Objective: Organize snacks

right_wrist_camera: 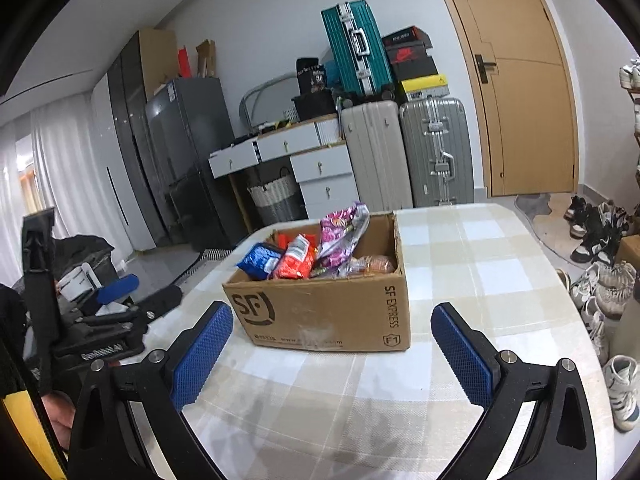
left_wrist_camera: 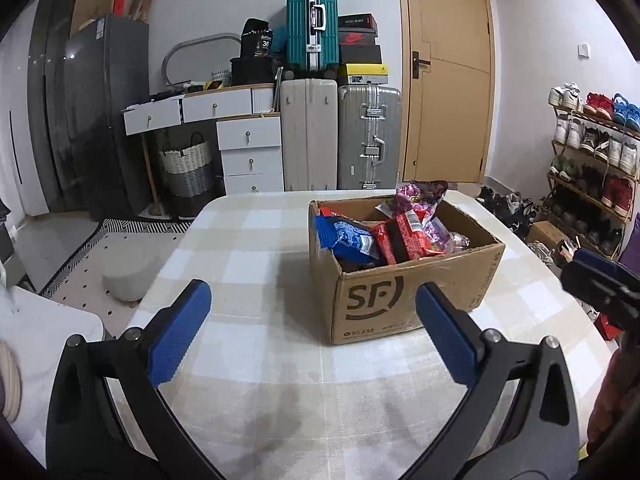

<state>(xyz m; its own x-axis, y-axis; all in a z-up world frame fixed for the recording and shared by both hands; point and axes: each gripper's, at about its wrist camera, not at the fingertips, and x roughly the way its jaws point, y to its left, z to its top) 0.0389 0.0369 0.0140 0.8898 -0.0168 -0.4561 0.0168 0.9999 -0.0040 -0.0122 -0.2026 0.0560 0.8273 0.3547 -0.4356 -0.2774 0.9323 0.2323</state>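
From your left wrist camera, your left gripper [left_wrist_camera: 312, 308] hovers over the checked tablecloth [left_wrist_camera: 248, 240] with its jaws spread wide and nothing between the blue pads [left_wrist_camera: 180, 332]. The cardboard box [left_wrist_camera: 400, 280] marked SF sits on the table at about one o'clock from the gripper, just beyond the right pad, open at the top. Inside it you can see a blue packet [left_wrist_camera: 346, 238] toward the left, a red packet [left_wrist_camera: 400, 236] leaning beside it, and a purple bag [left_wrist_camera: 416, 196] sticking up above the far rim. At three o'clock, at the frame's edge, part of your right gripper [left_wrist_camera: 600, 280] shows, blurred. Far behind, at twelve o'clock, stand a teal suitcase [left_wrist_camera: 312, 24] on a cream one and a silver one, with a wooden door [left_wrist_camera: 452, 72] to their right.

From your right wrist camera, your right gripper [right_wrist_camera: 332, 344] also has its jaws fully apart, holding nothing. The same box [right_wrist_camera: 320, 308] lies at twelve o'clock, just past the fingertips, between the two pads. The blue packet [right_wrist_camera: 260, 260], red packet [right_wrist_camera: 296, 262] and purple bag [right_wrist_camera: 344, 232] stand in it, with a clear-wrapped brownish item [right_wrist_camera: 372, 266] at the right end. At nine o'clock your left gripper [right_wrist_camera: 116, 284] shows off the table's edge, its jaws too unclear to judge from here.
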